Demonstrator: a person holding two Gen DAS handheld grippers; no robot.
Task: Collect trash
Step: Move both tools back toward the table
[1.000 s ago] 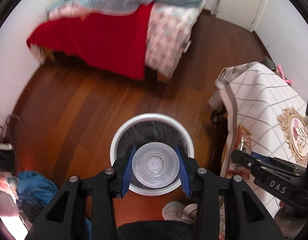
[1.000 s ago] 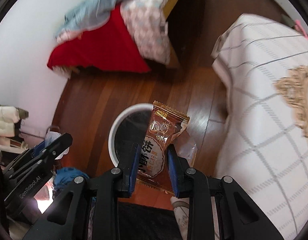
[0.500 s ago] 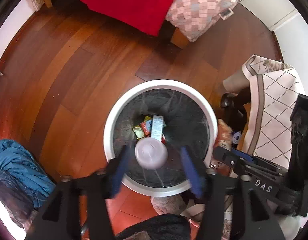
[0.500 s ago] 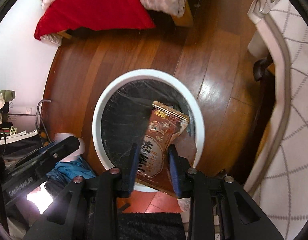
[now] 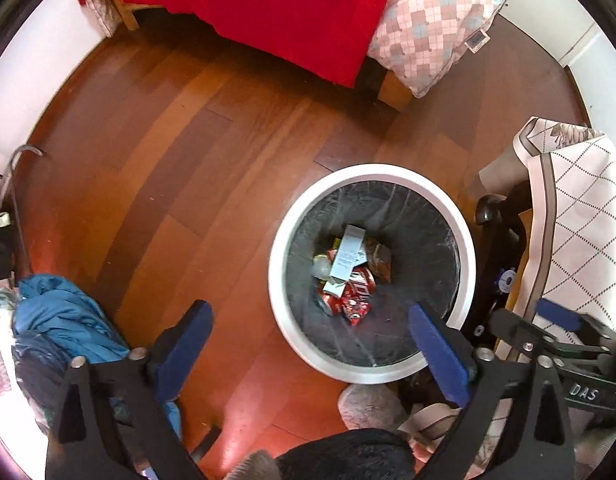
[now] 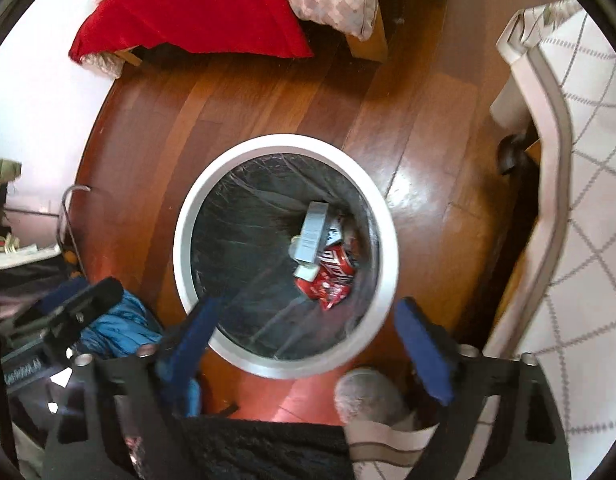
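Drop step: left gripper (image 5: 310, 330) and right gripper (image 6: 305, 330) fingers opening, empty, above the round white black-lined bin (image 5: 466, 240). Red wrappers (image 5: 356, 296) lie inside. Next, probably: lift away, find more trash.

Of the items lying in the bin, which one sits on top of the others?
The pale grey-white carton, lying lengthwise across the pile in the trash bin; the red wrappers sit partly under it.

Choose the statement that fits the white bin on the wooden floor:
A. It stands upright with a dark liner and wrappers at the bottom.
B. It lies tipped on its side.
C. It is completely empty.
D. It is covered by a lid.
A: the bin stands open on the floor, its dark liner visible, with red wrappers at the bottom.
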